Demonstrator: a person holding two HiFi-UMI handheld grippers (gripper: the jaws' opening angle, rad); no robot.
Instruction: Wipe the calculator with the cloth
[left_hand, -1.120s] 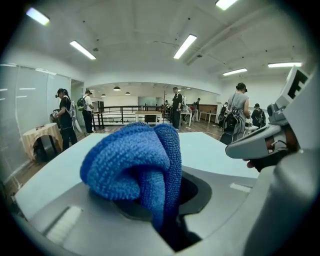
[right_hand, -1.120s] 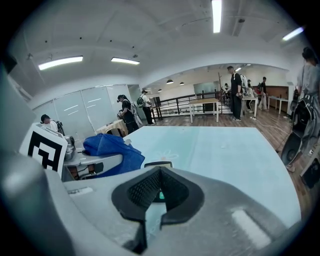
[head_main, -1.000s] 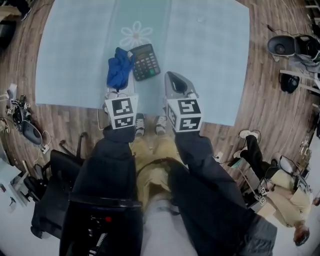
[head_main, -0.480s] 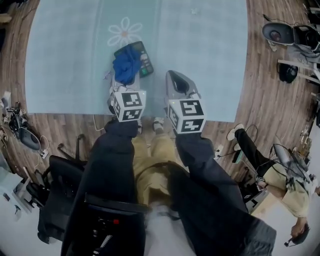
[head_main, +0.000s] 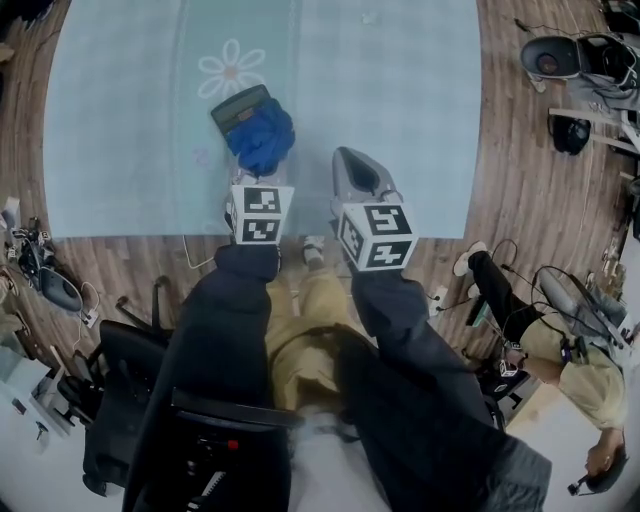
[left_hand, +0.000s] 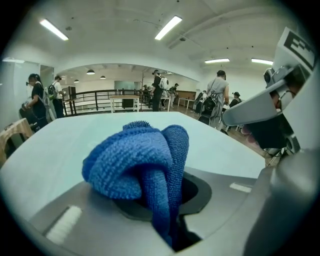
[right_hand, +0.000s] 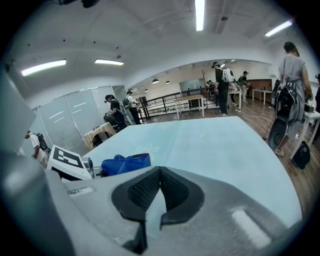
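Note:
A dark calculator (head_main: 233, 104) lies on the pale blue table cover (head_main: 400, 110), just below a printed flower. A bunched blue cloth (head_main: 262, 136) rests over the calculator's near right end. My left gripper (head_main: 258, 168) is shut on that cloth. In the left gripper view the blue cloth (left_hand: 142, 162) bulges up out of the left gripper (left_hand: 165, 192), hiding the fingertips. My right gripper (head_main: 347, 160) hovers to the right of the cloth, off the calculator. In the right gripper view the right gripper (right_hand: 159, 171) is shut with nothing in it, and the blue cloth (right_hand: 125, 163) shows at left.
The table's near edge (head_main: 150, 230) runs just under both grippers, with wooden floor (head_main: 520, 190) beyond it. A black chair (head_main: 130, 350) stands at lower left. A person sits at lower right (head_main: 580, 380). Gear lies on the floor at upper right (head_main: 560, 60).
My left gripper has swept the cloth rightward, from left of the calculator onto and across it. The calculator has turned a little. The right gripper has hardly moved.

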